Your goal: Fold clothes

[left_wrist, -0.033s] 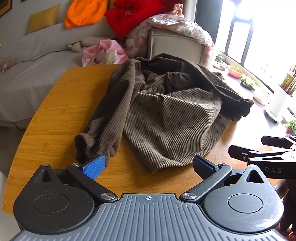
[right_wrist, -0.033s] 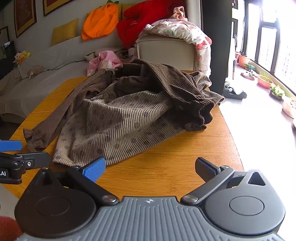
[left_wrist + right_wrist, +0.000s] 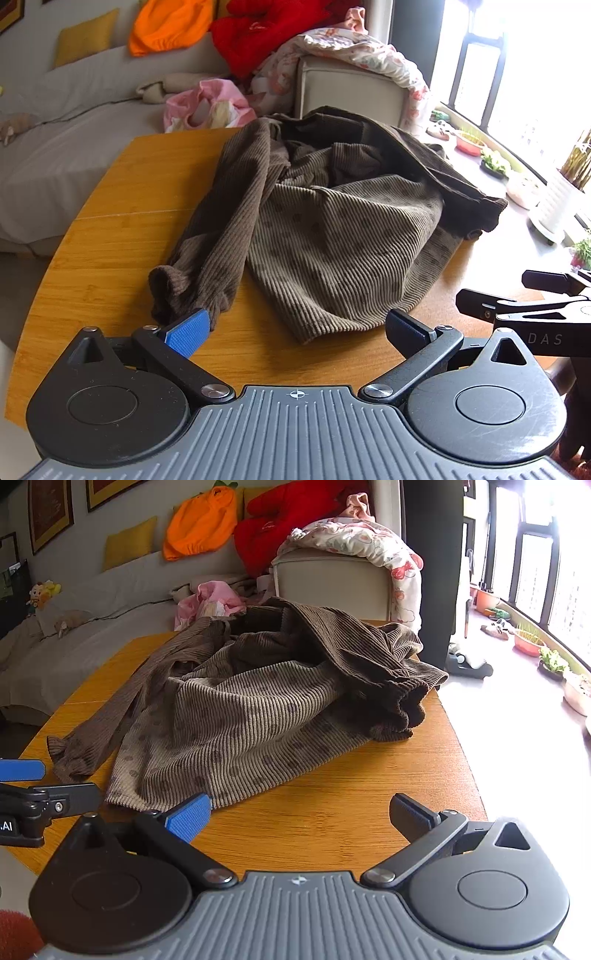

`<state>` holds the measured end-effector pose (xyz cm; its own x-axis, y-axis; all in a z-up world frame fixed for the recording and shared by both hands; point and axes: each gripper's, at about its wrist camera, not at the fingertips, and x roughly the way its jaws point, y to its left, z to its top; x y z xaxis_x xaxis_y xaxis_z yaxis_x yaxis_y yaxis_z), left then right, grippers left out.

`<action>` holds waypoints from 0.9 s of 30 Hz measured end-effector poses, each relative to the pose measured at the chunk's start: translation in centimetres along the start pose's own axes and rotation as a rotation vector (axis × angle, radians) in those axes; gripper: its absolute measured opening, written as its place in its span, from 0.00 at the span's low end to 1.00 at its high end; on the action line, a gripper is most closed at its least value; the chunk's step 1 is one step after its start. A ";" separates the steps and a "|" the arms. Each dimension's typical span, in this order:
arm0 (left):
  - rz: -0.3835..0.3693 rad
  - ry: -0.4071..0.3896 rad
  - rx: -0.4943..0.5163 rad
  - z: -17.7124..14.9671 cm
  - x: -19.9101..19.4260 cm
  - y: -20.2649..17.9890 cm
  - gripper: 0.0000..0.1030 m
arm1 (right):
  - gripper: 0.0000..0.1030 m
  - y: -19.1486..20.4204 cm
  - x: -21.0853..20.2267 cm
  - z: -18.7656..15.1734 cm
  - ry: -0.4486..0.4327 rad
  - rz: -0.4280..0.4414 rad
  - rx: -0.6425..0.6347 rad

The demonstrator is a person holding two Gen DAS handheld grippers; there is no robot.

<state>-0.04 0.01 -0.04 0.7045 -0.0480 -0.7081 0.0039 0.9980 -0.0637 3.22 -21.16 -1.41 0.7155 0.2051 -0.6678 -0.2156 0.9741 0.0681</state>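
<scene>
A brown corduroy garment (image 3: 332, 229) lies crumpled on the wooden table (image 3: 122, 236), one sleeve stretched toward the near left, its cuff (image 3: 173, 291) bunched. It also shows in the right wrist view (image 3: 258, 709). My left gripper (image 3: 295, 334) is open and empty just short of the garment's near hem, its blue pad by the sleeve cuff. My right gripper (image 3: 301, 816) is open and empty over bare table, just short of the hem. Each gripper shows at the edge of the other's view: the right one (image 3: 517, 306), the left one (image 3: 33, 786).
A grey sofa (image 3: 74, 147) stands behind the table with orange (image 3: 170, 26) and red (image 3: 269, 33) cushions, a pink cloth (image 3: 207, 107) and a floral blanket (image 3: 354, 51). Potted plants (image 3: 495, 162) line the window sill at right. The table's right edge (image 3: 461, 738) drops to the floor.
</scene>
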 end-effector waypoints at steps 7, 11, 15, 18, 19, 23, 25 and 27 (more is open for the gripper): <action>0.011 -0.004 0.003 -0.3 0.0 0.1 1.00 | 1.00 0.2 -0.1 -0.1 -0.002 0.004 0.010; 0.012 0.013 0.005 -0.2 0.3 0.0 1.00 | 1.00 0.1 -0.2 0.0 0.000 0.004 0.020; 0.013 0.018 0.010 -0.2 0.4 -0.1 1.00 | 1.00 0.1 0.2 0.0 0.002 0.007 0.011; 0.013 0.020 0.010 -0.2 0.4 0.0 1.00 | 1.00 0.1 0.2 0.0 0.005 0.011 0.009; 0.013 0.021 0.011 -0.1 0.4 0.0 1.00 | 1.00 0.1 0.2 0.0 0.006 0.012 0.009; 0.016 0.022 0.012 -0.2 0.5 0.0 1.00 | 1.00 0.0 0.3 0.0 0.009 0.020 0.012; 0.018 0.023 0.012 -0.1 0.5 0.0 1.00 | 1.00 0.0 0.4 0.0 0.011 0.025 0.012; 0.018 0.025 0.012 -0.2 0.5 0.0 1.00 | 1.00 0.0 0.4 0.0 0.012 0.027 0.011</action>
<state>0.20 -0.05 -0.51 0.6868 -0.0306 -0.7262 0.0001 0.9991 -0.0420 3.56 -21.07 -1.70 0.7011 0.2304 -0.6748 -0.2277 0.9691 0.0943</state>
